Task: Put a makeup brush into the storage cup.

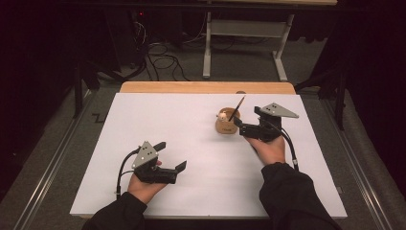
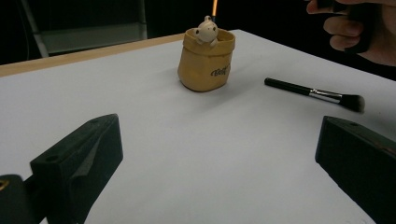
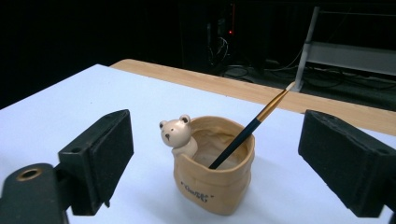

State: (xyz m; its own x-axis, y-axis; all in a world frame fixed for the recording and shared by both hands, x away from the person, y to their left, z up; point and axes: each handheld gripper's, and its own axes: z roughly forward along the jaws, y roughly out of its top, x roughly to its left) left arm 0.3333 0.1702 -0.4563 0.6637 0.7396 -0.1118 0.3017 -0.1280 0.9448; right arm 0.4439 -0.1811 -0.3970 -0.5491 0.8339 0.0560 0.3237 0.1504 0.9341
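Where the white rectangular sheet [image 1: 191, 158] covers the wooden table [image 1: 206, 87], a tan sack-shaped ceramic pot with a small bear figure on its rim [image 3: 215, 163] stands on its far right part, a thin dark-handled paintbrush [image 3: 247, 129] leaning inside it, tip upward. Just beside the pot, the right gripper [image 1: 243, 126] has its jaws spread wide, grasping nothing. Nearer the person, the left gripper [image 1: 173, 161] rests released and empty, while a black-handled makeup brush [image 2: 314, 93] lies flat on the sheet.
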